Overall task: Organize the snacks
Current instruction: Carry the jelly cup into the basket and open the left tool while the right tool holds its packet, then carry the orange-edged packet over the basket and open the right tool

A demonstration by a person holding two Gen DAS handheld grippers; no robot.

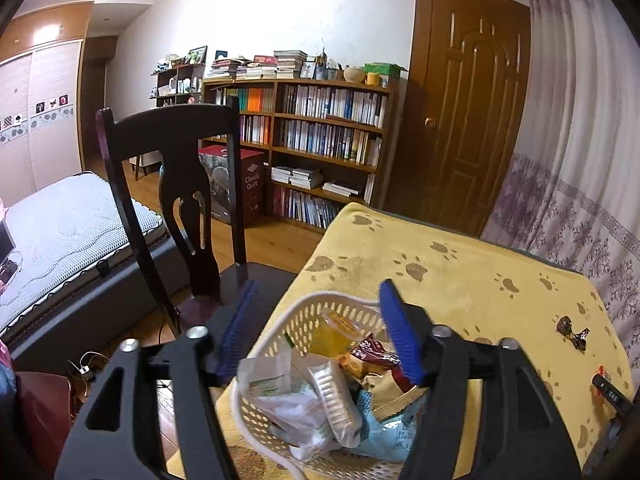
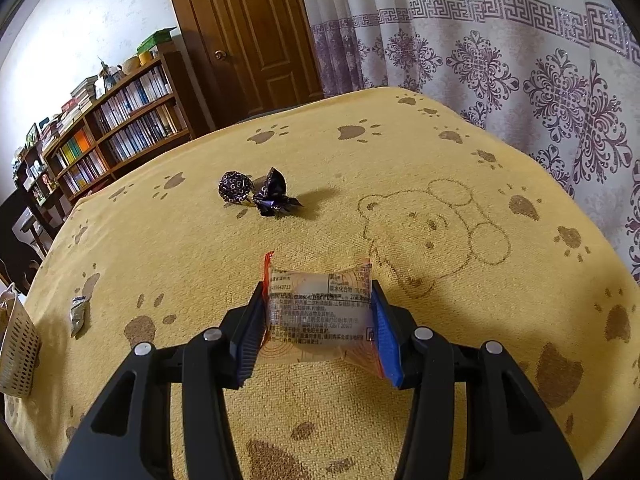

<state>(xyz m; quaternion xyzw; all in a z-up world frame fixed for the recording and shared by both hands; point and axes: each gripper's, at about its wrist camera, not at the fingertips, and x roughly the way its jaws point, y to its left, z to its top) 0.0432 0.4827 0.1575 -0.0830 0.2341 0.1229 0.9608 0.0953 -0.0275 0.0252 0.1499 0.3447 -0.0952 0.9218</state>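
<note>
One white perforated basket (image 1: 304, 312) stood on the yellow paw-print cloth (image 2: 360, 168); the packets heaped inside it were too jumbled to count exactly, though at least five showed. Outside it, on the cloth, lay two dark foil-wrapped candies (image 2: 256, 194) side by side, one small silver sachet (image 2: 78, 314) and one clear cake packet (image 2: 318, 312). Two grippers were in view, one per camera.

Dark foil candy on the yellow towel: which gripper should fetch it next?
Left, probably. The left gripper is open and empty above the basket; the right gripper is shut on an orange-edged snack packet, so it cannot take the dark foil candy.
</note>
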